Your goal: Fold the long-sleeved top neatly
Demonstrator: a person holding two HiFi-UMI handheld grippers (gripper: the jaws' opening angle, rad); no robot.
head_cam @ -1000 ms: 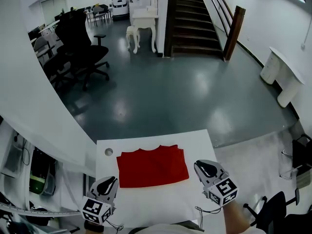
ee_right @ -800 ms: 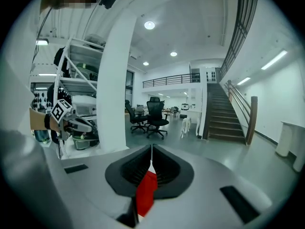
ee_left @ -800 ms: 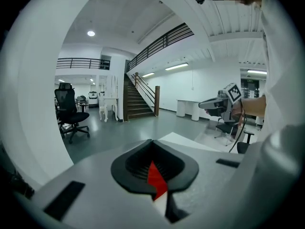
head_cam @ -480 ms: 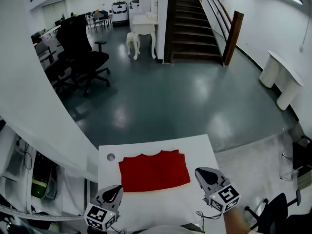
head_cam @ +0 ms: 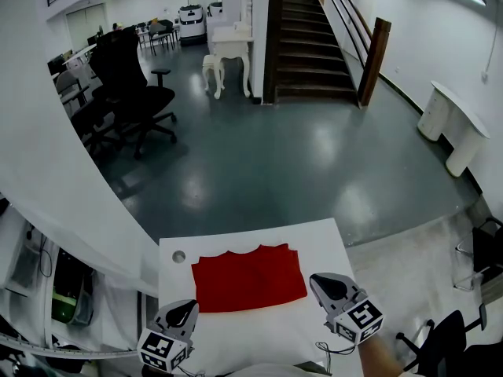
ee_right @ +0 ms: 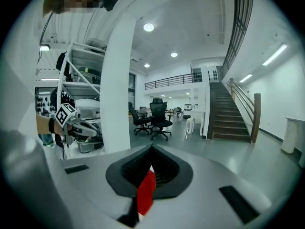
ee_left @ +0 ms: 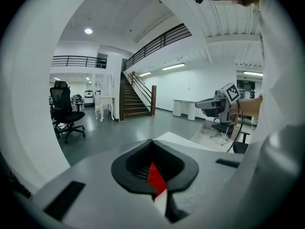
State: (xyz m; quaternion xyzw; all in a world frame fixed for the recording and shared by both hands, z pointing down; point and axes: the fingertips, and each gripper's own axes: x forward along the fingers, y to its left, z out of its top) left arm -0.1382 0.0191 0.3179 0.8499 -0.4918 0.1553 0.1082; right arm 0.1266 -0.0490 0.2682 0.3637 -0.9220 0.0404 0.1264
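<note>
Basically, table (head_cam: 324,240) in the lower middle carries the folded red top (head_cam: 248,277), long axis left-right, sitting between two clenched, empty grippers: left gripper (head_cam: 185,308) by its lower-left corner, right gripper (head_cam: 319,283) by its lower-right, about equally near.

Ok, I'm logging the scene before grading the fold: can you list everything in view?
long-sleeved top: one, red, folded on the table
table: one, white, nearest the person
office chairs: at least two, black, far left
small desk: one, white, by the stairs' foot
staircase: one, dark, far centre
console: one, white, along the right wall
left gripper: one, grey, shut, empty, near-left of the top
right gripper: one, grey, shut, empty, beside the top's right edge
</note>
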